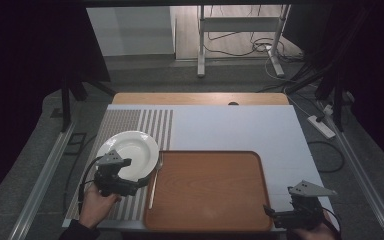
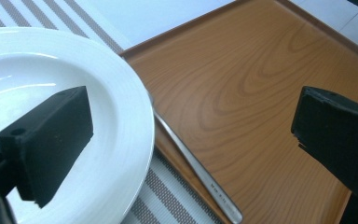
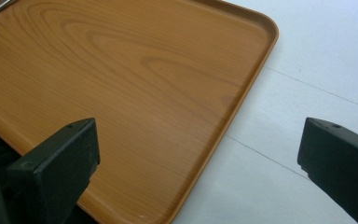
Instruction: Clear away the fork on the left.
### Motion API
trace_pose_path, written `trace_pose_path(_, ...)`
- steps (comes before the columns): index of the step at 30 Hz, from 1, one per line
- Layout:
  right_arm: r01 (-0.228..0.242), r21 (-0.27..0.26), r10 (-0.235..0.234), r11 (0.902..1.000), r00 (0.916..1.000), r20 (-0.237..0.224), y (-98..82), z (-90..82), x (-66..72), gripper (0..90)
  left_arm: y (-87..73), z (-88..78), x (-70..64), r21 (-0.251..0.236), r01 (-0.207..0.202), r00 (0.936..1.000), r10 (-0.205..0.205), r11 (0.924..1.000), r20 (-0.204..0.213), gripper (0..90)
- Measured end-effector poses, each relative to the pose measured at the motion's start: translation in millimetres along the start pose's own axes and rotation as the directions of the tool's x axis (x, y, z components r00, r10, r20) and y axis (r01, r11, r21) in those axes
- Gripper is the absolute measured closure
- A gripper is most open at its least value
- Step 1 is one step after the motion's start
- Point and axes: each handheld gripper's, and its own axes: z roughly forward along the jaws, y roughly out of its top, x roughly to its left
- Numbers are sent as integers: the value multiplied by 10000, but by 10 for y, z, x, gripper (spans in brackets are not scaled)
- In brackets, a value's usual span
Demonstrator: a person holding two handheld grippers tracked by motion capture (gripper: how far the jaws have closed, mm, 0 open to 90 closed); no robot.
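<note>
A white plate (image 1: 128, 148) (image 2: 37, 60) rests on a striped placemat (image 1: 130, 122). To its right lies a brown wooden tray (image 1: 207, 190) (image 2: 242, 84) (image 3: 121, 70) with nothing on it. A slim metal utensil (image 1: 154, 182) (image 2: 196, 170) lies along the tray's left edge, beside the plate. My left gripper (image 1: 141, 182) (image 2: 191, 140) is open, with one jaw over the plate's rim and the other over the tray. My right gripper (image 1: 271, 212) (image 3: 198, 163) is open at the tray's near right corner, one jaw over the tray, the other over the white table.
The white tabletop (image 1: 230, 127) (image 3: 317, 56) stretches behind and to the right of the tray. A wooden strip (image 1: 200, 98) runs along the far edge. Cables and a metal stand (image 1: 240, 30) are on the floor beyond.
</note>
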Motion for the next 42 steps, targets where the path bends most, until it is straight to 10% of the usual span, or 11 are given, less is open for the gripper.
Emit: trace_pose_path(42, -47, -36, 47, 10000, 10000, 41, -3, -6, 0, 0, -353, -404, 100, -128, 494, 9958, -503, 9987, -771, 0)
